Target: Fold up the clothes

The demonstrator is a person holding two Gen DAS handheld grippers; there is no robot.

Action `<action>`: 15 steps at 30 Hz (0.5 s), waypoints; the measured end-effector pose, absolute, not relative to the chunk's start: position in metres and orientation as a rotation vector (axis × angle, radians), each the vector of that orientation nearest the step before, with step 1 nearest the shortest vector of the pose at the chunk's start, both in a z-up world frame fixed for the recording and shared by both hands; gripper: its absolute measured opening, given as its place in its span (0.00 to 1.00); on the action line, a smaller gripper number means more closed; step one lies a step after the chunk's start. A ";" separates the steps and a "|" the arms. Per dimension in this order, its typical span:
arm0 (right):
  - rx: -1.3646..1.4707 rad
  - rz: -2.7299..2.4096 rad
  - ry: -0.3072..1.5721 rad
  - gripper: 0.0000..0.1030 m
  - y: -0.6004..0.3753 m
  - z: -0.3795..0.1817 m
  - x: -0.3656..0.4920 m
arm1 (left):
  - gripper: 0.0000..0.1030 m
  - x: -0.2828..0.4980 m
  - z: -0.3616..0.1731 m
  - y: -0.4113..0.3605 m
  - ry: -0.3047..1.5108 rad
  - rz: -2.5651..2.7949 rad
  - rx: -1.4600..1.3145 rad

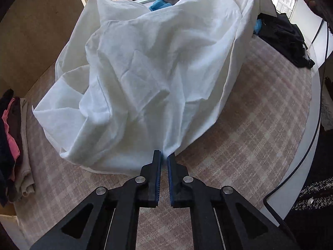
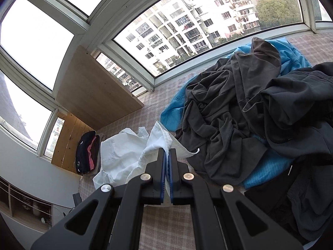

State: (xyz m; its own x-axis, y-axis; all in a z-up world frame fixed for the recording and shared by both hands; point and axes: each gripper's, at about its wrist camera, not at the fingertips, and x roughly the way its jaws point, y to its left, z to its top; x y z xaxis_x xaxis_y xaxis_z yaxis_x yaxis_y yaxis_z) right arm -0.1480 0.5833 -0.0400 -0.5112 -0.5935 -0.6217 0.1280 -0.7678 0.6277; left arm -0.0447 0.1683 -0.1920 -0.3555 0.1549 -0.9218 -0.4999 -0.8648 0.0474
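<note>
Early on: both grippers, left and right, have jaws clamped on the unfolded white shirt lifted over the bed; dark pile far right awaits, small stack at left looks folded.

Hidden behind the billowed white garment: most of the dark clothes pile and blue cloth; cut off at the frame edge: the folded stack; too small to tell: the shelf items.

Daylight pours through a wide bay window facing apartment blocks; a wooden panel leans below, perhaps a shelf.
</note>
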 end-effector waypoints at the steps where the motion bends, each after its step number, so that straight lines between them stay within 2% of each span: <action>1: 1.209 -2.283 -0.752 0.03 0.586 -0.038 -0.147 | 0.03 -0.046 -0.187 0.161 0.393 2.280 -1.485; 3: 1.182 -2.263 -0.795 0.03 0.590 -0.037 -0.145 | 0.03 -0.047 -0.174 0.146 0.377 2.370 -1.461; 9: 1.218 -2.246 -0.755 0.03 0.589 -0.040 -0.145 | 0.07 -0.040 -0.164 0.134 0.387 2.447 -1.467; 13: 1.226 -2.238 -0.710 0.03 0.585 -0.037 -0.147 | 0.16 -0.021 -0.167 0.148 0.446 2.435 -1.467; 15: 1.226 -2.232 -0.680 0.03 0.582 -0.035 -0.146 | 0.17 -0.008 -0.165 0.159 0.478 2.447 -1.444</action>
